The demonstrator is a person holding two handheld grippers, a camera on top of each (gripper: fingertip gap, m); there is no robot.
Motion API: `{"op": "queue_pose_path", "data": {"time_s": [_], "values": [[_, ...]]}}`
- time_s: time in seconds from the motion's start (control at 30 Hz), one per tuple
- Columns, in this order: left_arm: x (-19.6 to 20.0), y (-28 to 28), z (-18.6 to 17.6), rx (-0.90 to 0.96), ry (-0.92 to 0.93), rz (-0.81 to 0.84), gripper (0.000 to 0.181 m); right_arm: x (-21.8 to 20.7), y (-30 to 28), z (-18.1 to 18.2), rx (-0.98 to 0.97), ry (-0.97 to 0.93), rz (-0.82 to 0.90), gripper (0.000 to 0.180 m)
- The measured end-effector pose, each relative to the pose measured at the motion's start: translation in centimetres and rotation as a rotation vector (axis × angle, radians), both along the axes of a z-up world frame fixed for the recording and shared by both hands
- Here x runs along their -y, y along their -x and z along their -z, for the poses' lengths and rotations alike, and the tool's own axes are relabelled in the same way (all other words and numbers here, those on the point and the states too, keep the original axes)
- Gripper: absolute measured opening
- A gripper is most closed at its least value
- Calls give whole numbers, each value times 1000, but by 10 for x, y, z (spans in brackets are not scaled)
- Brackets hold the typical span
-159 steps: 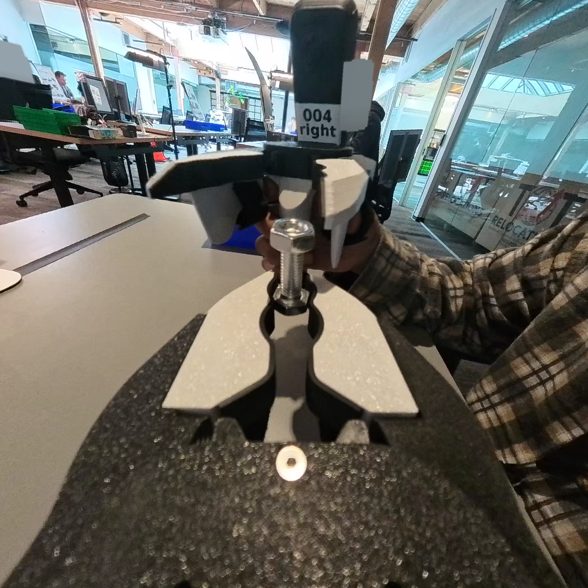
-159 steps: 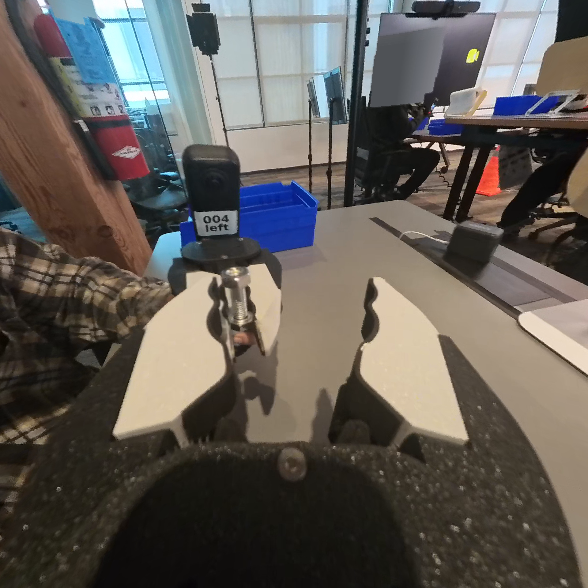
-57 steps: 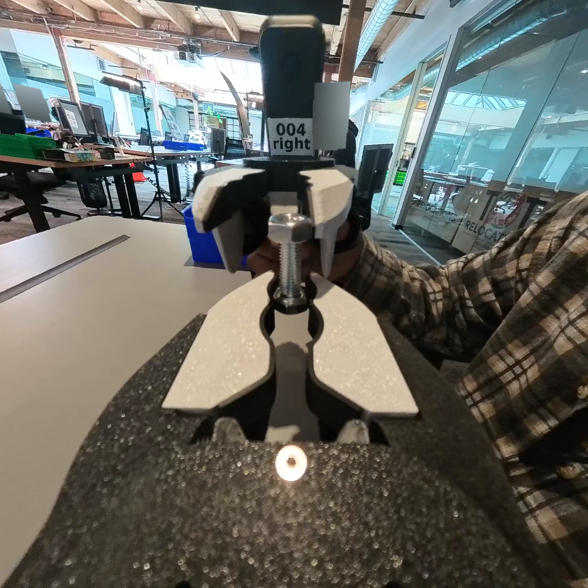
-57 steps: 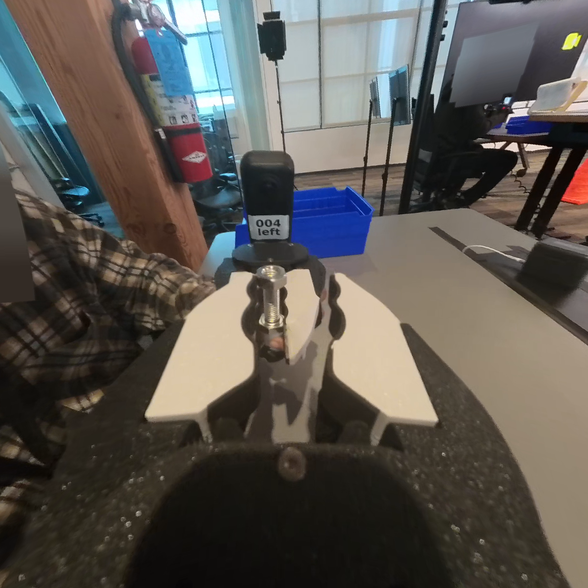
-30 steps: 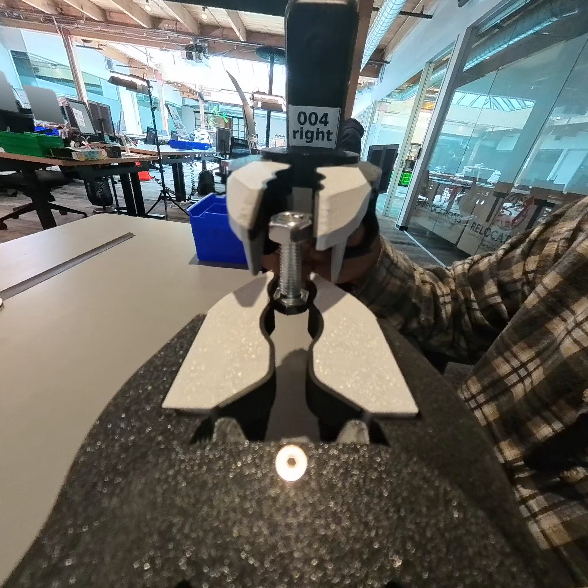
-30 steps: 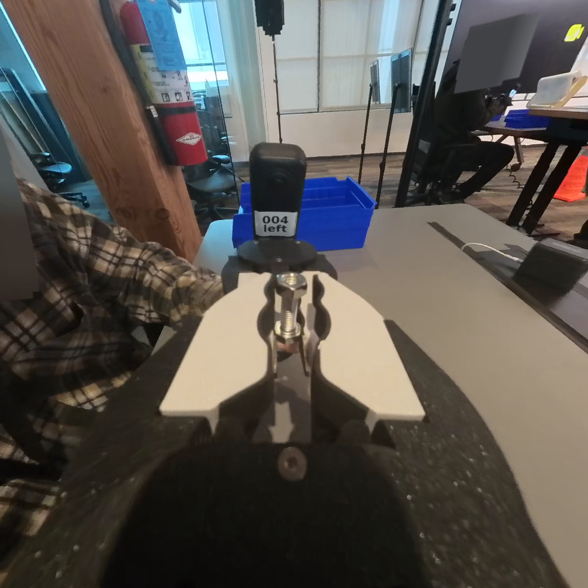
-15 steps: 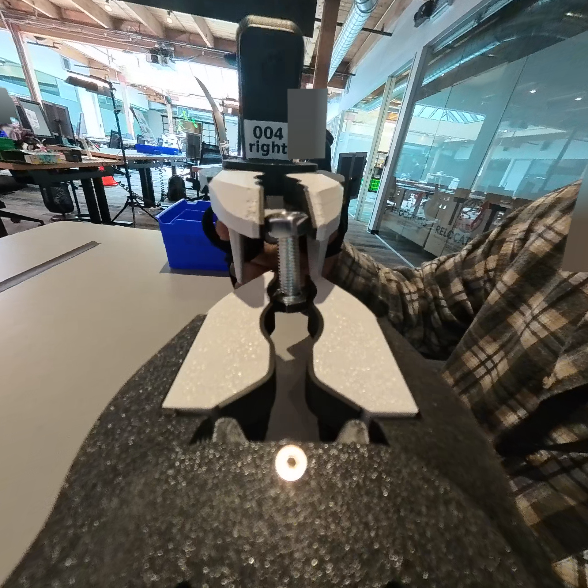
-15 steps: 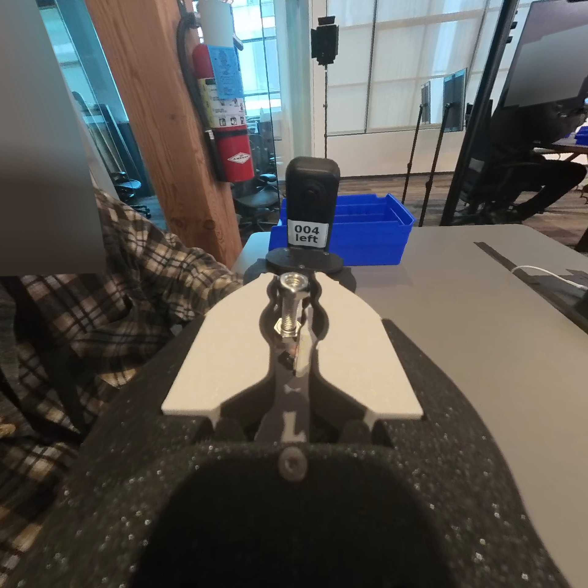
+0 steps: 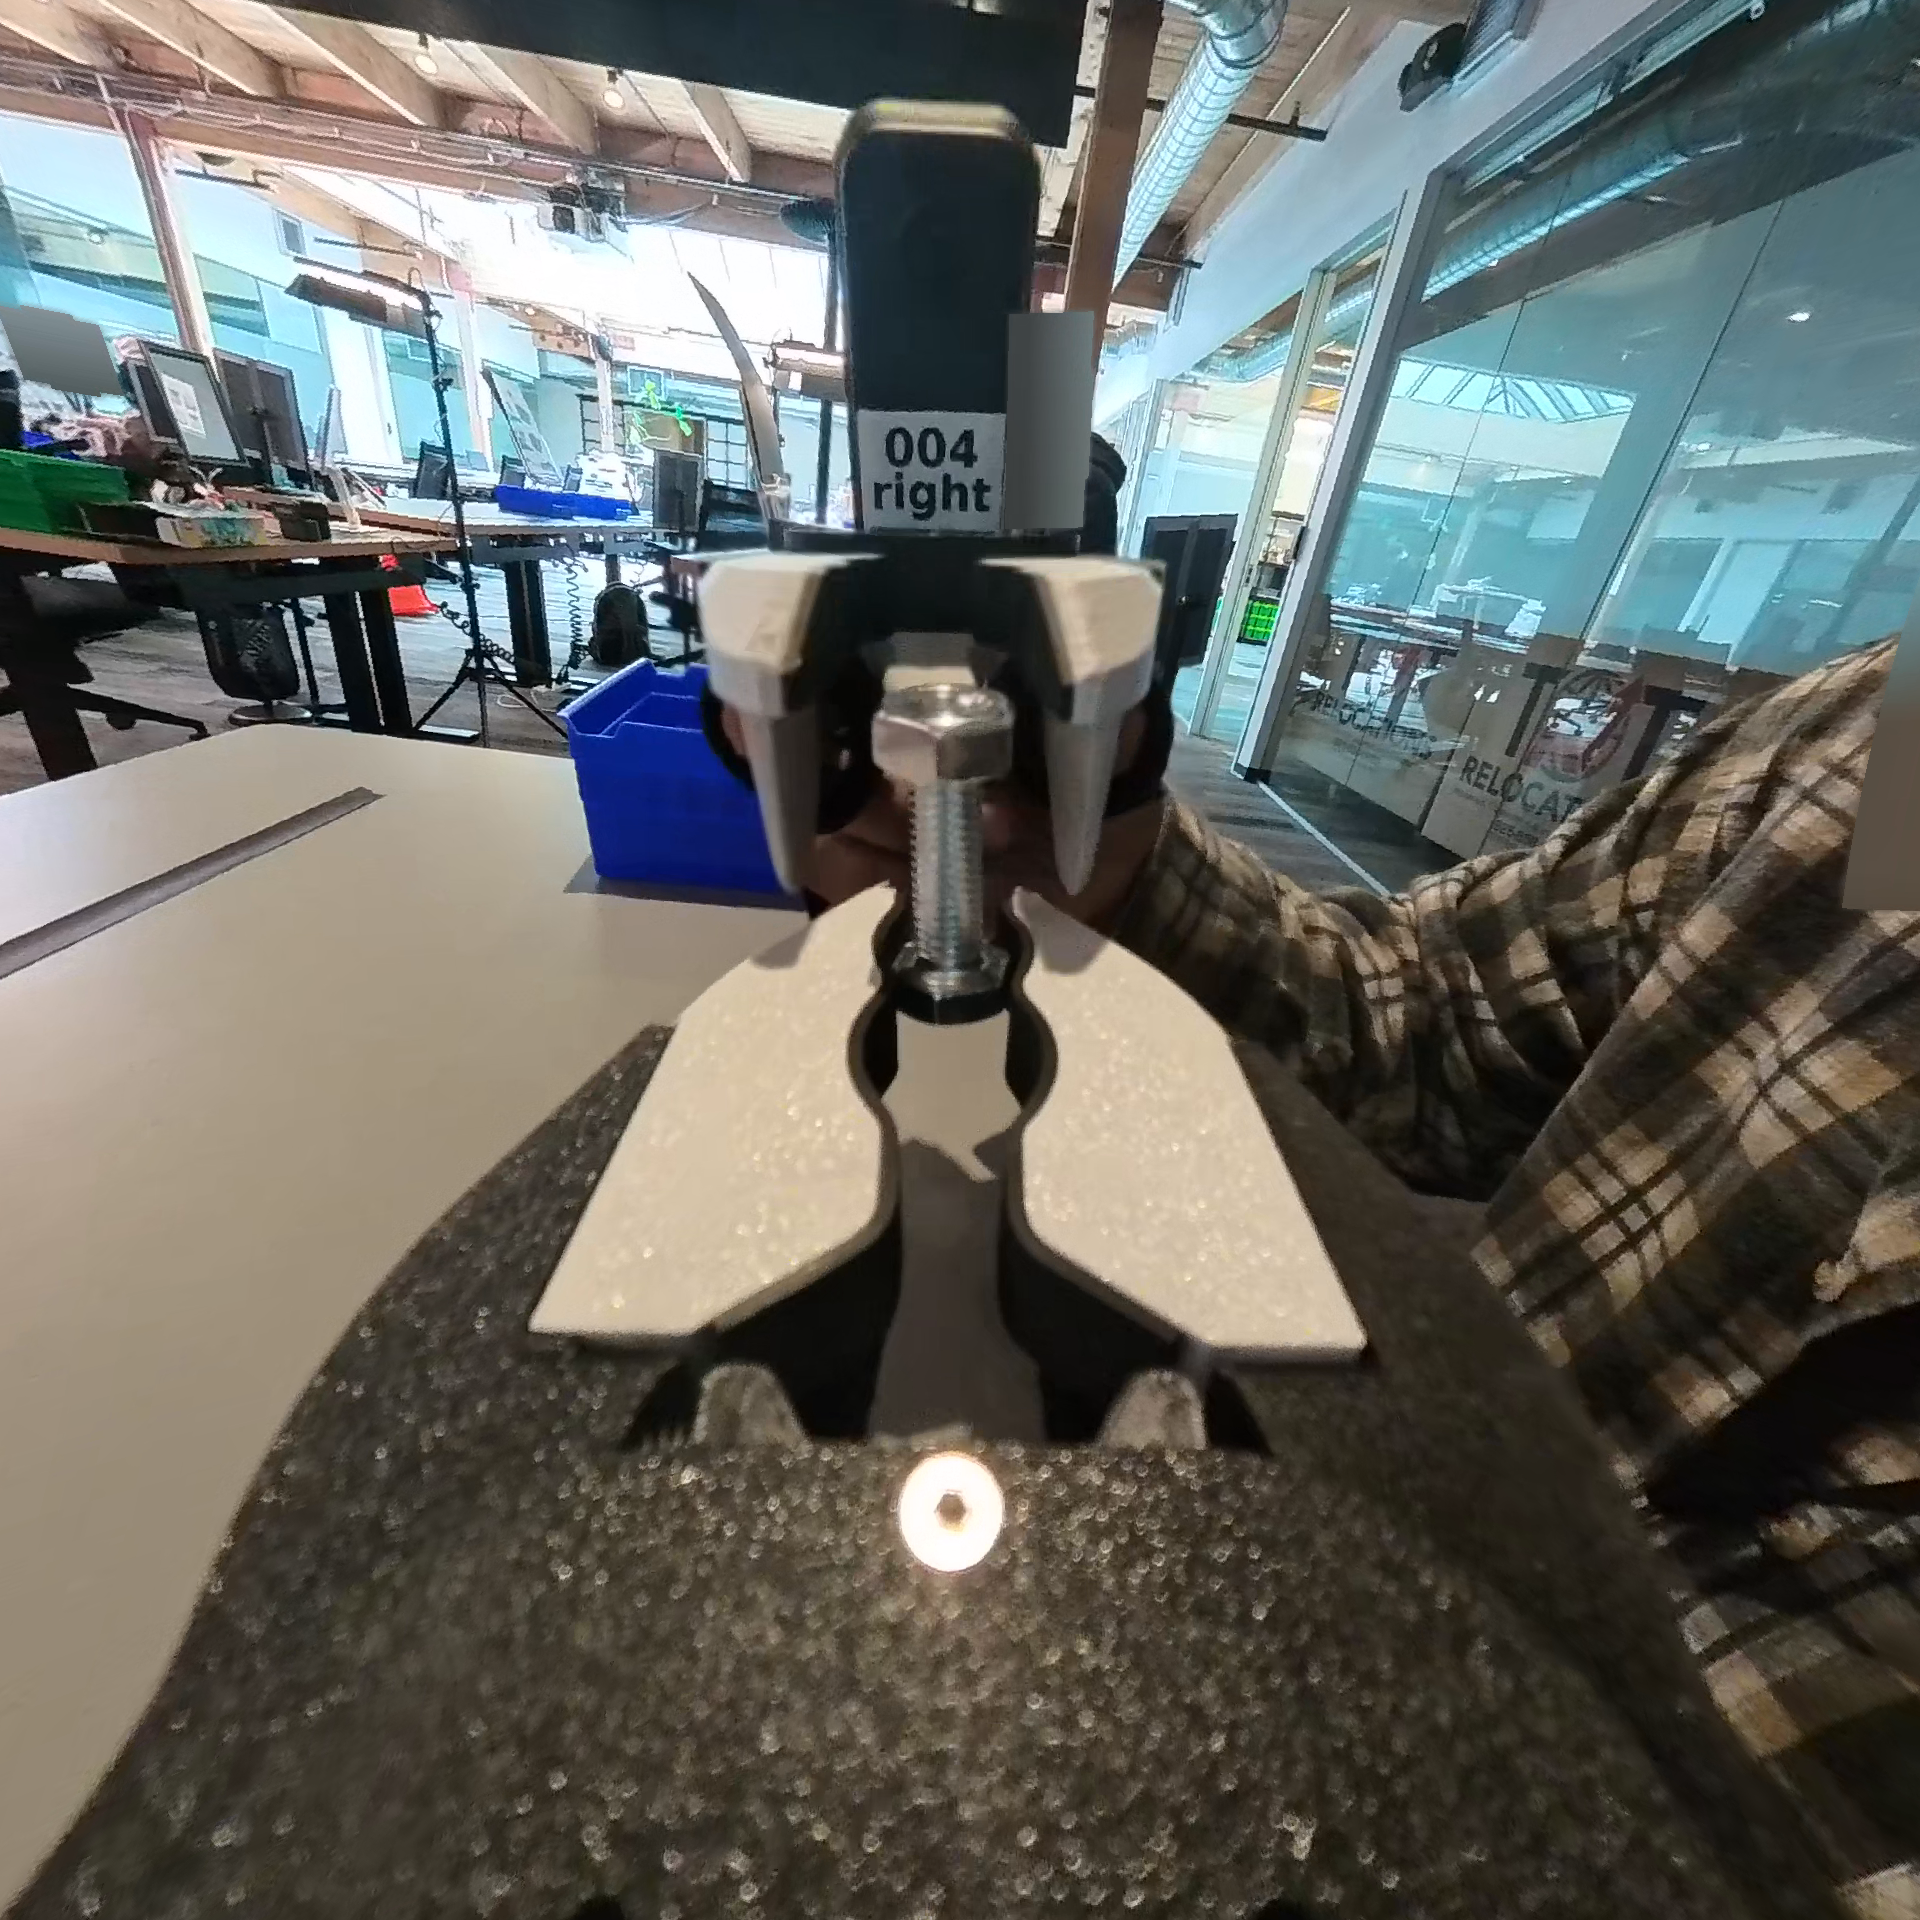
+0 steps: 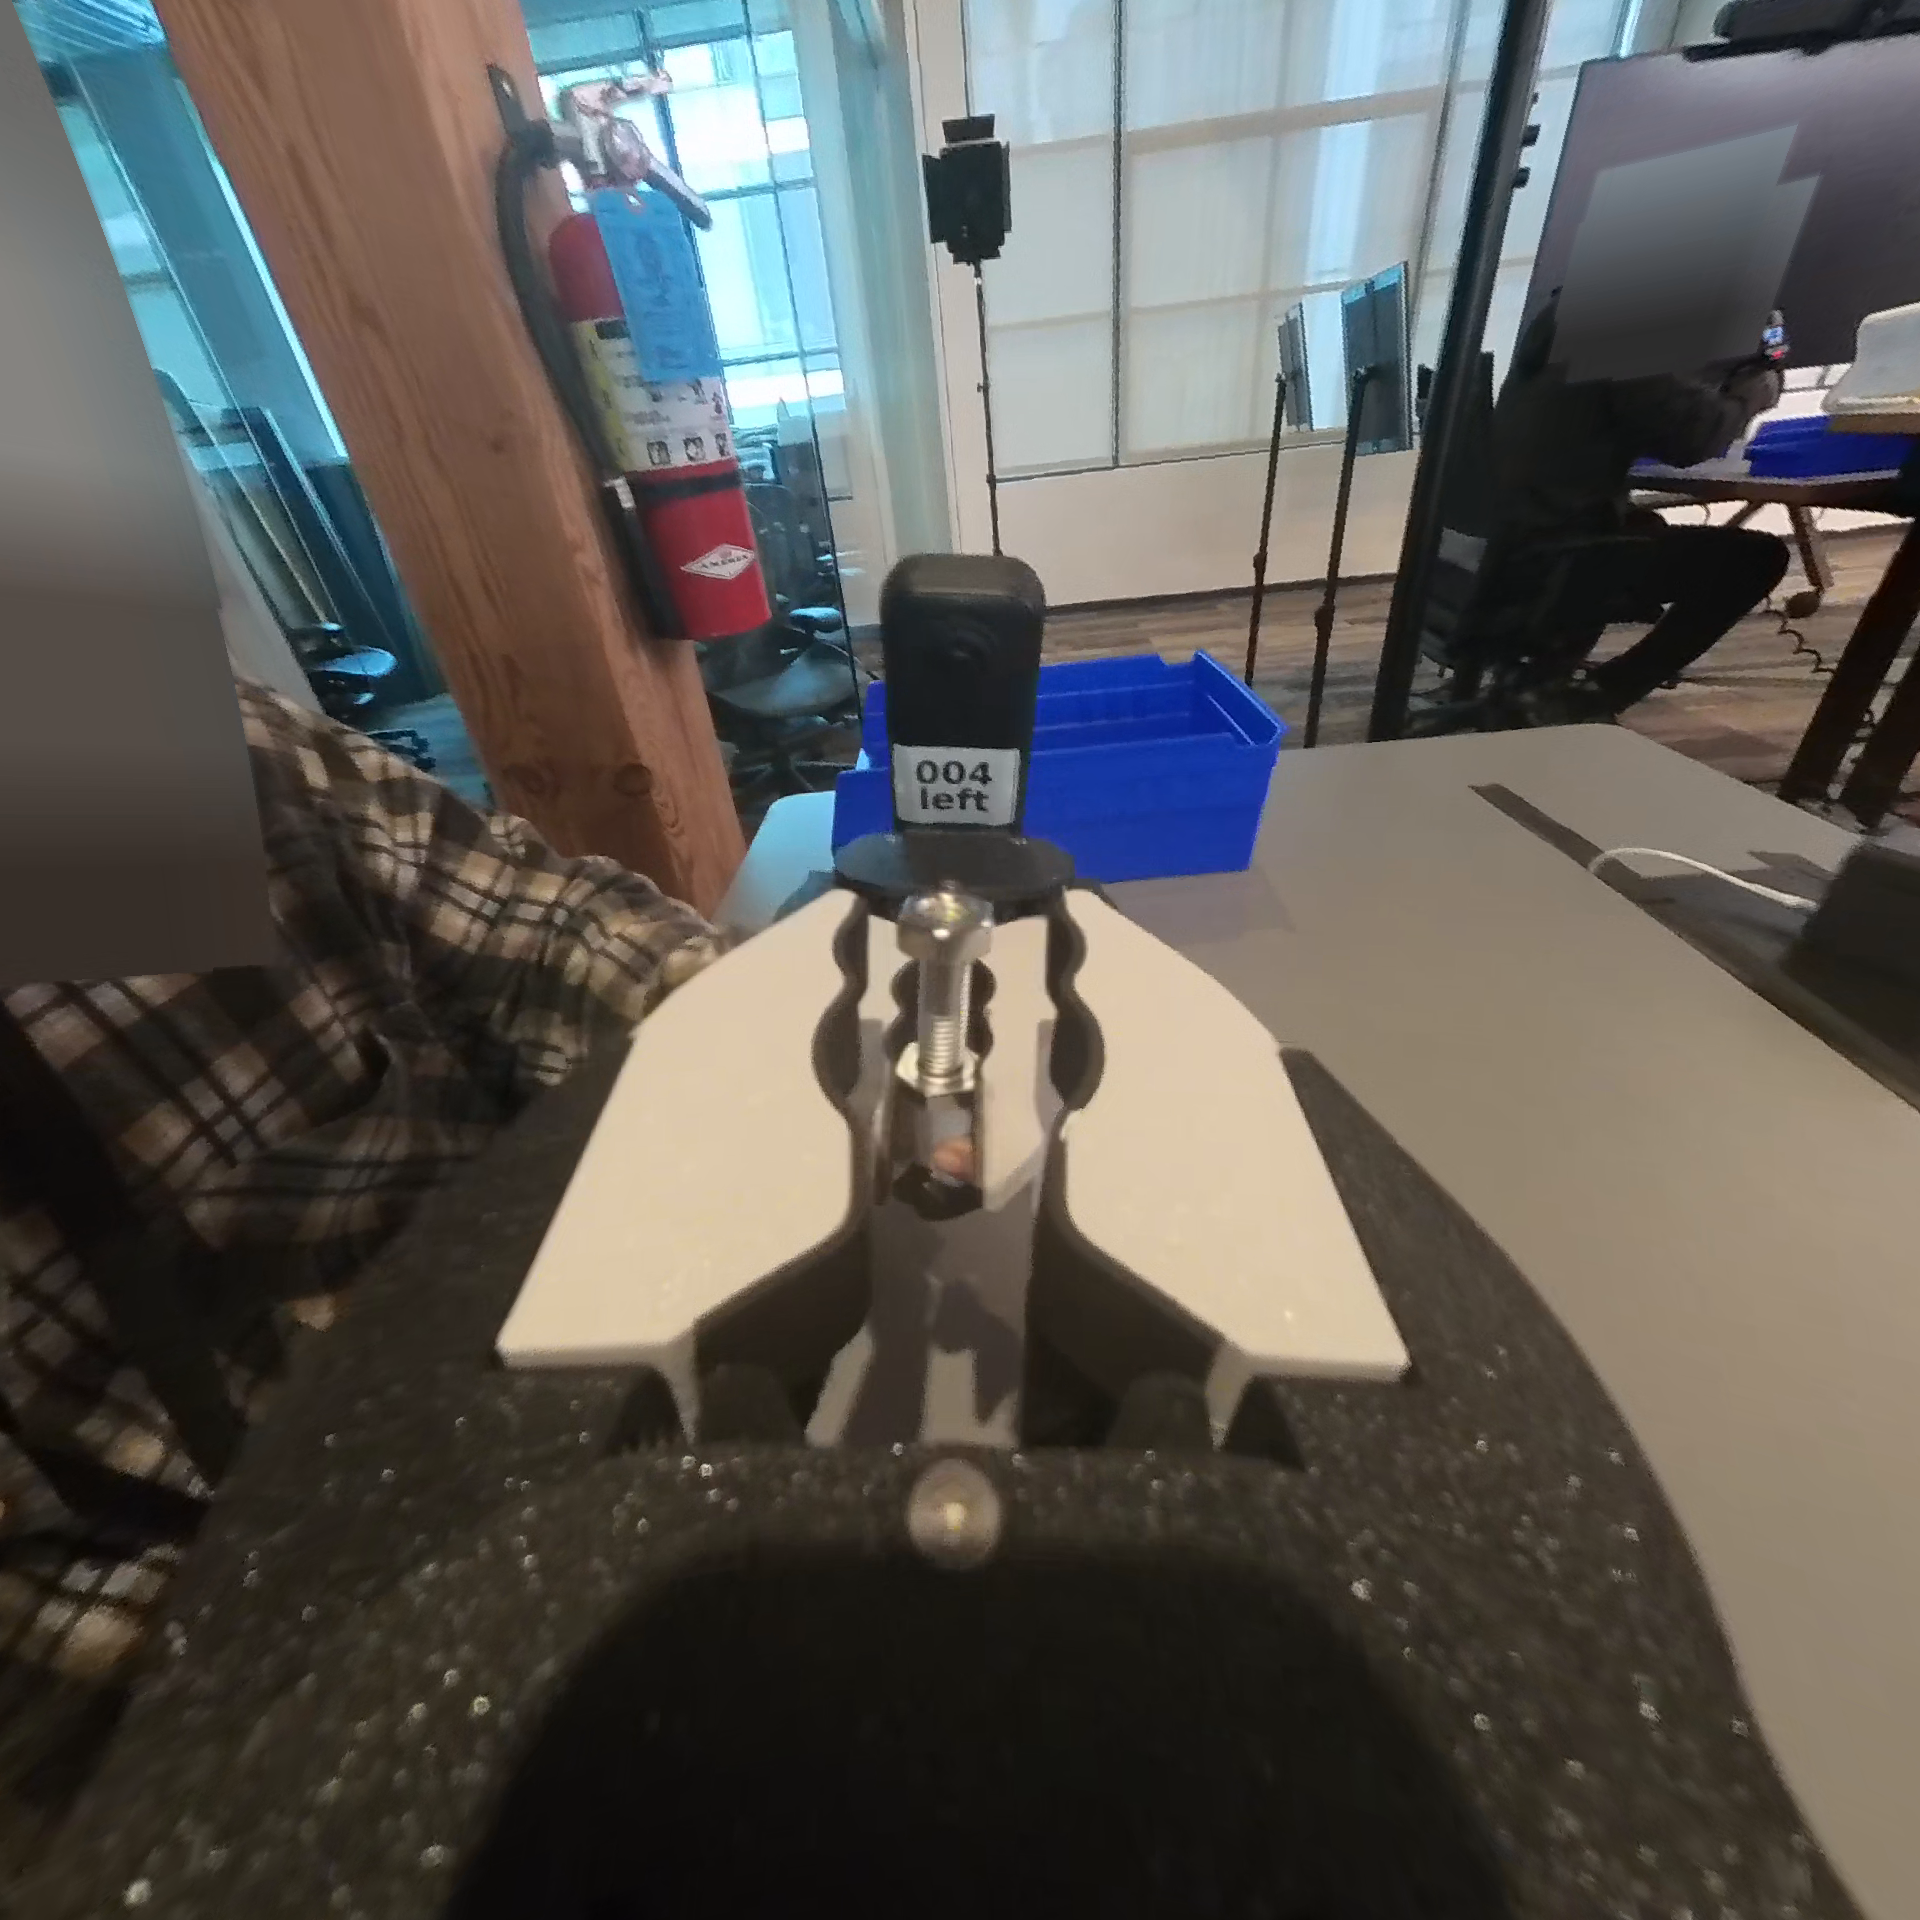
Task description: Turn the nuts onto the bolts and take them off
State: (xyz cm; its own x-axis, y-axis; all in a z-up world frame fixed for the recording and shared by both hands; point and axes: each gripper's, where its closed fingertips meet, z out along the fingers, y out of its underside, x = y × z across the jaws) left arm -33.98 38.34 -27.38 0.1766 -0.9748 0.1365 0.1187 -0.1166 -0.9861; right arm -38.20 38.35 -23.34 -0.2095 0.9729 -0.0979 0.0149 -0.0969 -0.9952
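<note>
A silver bolt (image 9: pixel 943 831) stands upright with its hex head up, above the grey table (image 9: pixel 312 1039). My left gripper (image 9: pixel 948 930) is shut on the nut (image 9: pixel 948 971) at the bolt's lower end. My right gripper (image 10: pixel 948 925) faces it from the other side and is open, with one finger on each side of the bolt head (image 10: pixel 943 923) and a gap on both sides. In the left wrist view the right gripper (image 9: pixel 930 878) straddles the head without touching it. The nut (image 10: pixel 935 1081) also shows in the right wrist view, between the left gripper's fingers.
A blue bin (image 9: pixel 665 790) stands on the table behind the grippers; it also shows in the right wrist view (image 10: pixel 1143 790). A dark box with a white cable (image 10: pixel 1860 914) lies at the table's right. Plaid sleeves (image 9: pixel 1558 1039) hold the grippers. A wooden post with a fire extinguisher (image 10: pixel 696 520) stands behind. The gap from one gripper's tips to the other's is roughly 5 centimeters.
My right gripper closed on the bolt head and turned with it, then in the last half second it opened off the head. My left gripper stayed shut on the nut.
</note>
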Motion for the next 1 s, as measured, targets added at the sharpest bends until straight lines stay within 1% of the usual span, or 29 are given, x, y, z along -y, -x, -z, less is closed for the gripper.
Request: {"op": "queue_pose_path", "data": {"time_s": [0.07,0.23,0.5,0.63,0.73,1.0], "values": [[0,-1,0,-7,-6,-3,15,-4,1,5,23,-15,26,33],[0,0,0,-8,-11,-7,15,-9,-4,2,8,1,36,32],[1,-1,0,-13,-13,-7,15,3,4,10,46,-7,-28,35],[-1,0,3,-27,-7,-11,15,-10,-12,0,-23,53,-14,37],[-4,2,6,-35,4,-15,15,-22,-24,-3,-59,61,14,37],[-23,29,-1,21,23,-91,15,-58,-56,6,-86,113,83,36]]}}
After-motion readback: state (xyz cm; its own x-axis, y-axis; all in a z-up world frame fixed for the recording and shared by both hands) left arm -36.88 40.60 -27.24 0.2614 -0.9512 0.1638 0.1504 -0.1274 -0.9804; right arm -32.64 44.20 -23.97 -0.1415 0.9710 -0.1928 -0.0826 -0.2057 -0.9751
